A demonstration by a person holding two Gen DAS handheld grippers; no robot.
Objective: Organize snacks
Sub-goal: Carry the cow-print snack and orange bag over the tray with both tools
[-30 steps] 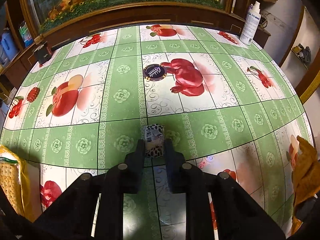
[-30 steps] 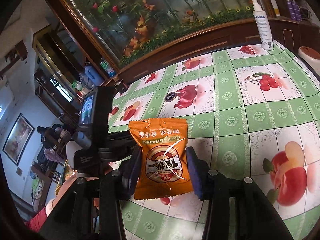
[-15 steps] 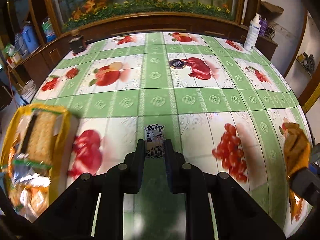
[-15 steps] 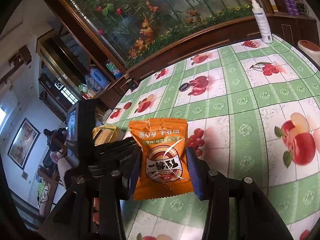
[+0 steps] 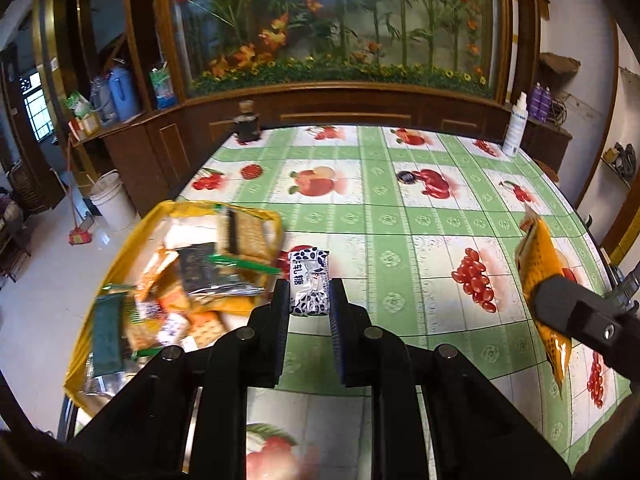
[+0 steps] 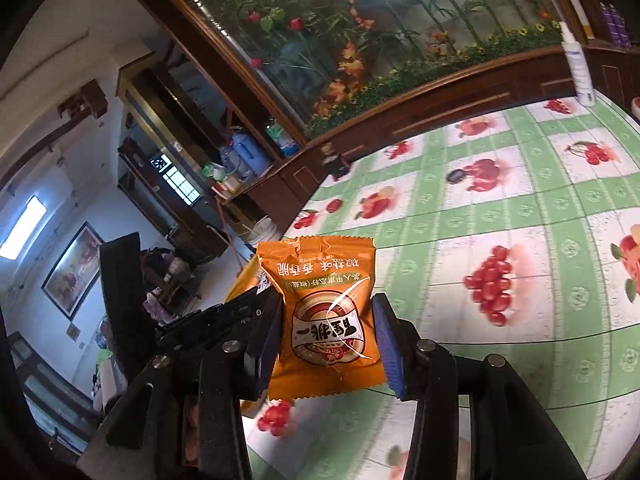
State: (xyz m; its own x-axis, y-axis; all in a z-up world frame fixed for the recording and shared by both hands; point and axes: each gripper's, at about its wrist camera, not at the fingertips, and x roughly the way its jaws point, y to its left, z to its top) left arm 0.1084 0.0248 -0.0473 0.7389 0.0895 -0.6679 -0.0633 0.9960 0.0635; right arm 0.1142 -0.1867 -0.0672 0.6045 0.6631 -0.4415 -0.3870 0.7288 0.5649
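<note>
Fingers of the left gripper [image 5: 309, 300] pinch a small, light nougat candy [image 5: 309, 283] near the yellow snack bag [image 5: 120, 280] at the bench's left edge, while the right gripper [image 6: 327, 326] clamps a soft, crinkly orange packet [image 6: 326, 320] at mid-sides.

You can read two characters, 轧糖, printed in dark blue down the small white candy wrapper [image 5: 310, 285] held above the tabletop's left edge. The orange snack packet [image 6: 326, 320] shows its print upside down to you: large dark characters on a white band, and a row of white characters along its far end, neither clear enough to make out with certainty. Other labels are too blurred.
</note>
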